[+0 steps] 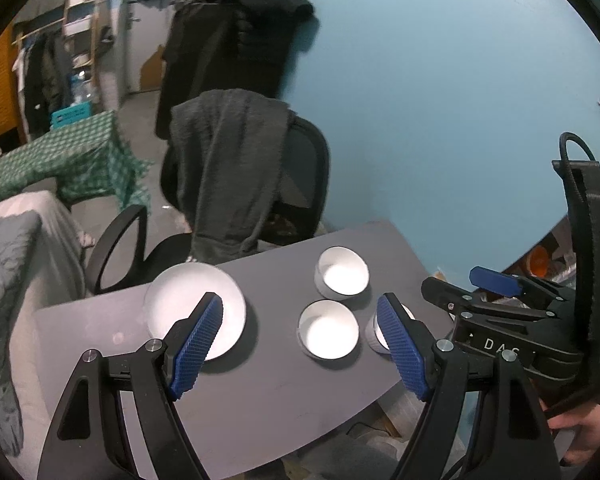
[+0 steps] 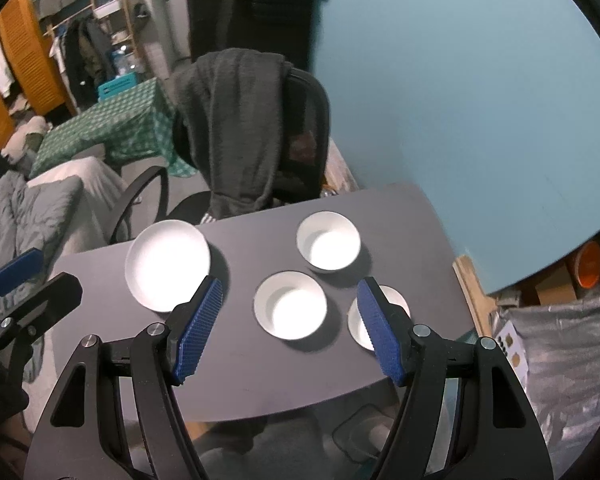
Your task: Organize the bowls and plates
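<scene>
A grey table (image 1: 260, 392) (image 2: 240, 368) holds a white plate (image 1: 188, 300) (image 2: 166, 262) at the left and three white bowls: a far one (image 1: 342, 272) (image 2: 328, 240), a middle one (image 1: 328, 330) (image 2: 290, 306) and a right one (image 1: 374, 332) (image 2: 396, 304) partly hidden behind a fingertip. My left gripper (image 1: 300, 344) is open and empty above the table's near side. My right gripper (image 2: 290, 328) is open and empty above the near edge. The right gripper also shows at the right of the left wrist view (image 1: 500, 300).
An office chair (image 1: 236, 184) (image 2: 252, 128) draped with a dark garment stands behind the table. A bed with grey bedding (image 1: 16, 280) lies to the left. A blue wall (image 1: 440, 100) is behind. Boxes and bags (image 2: 560, 320) sit to the right.
</scene>
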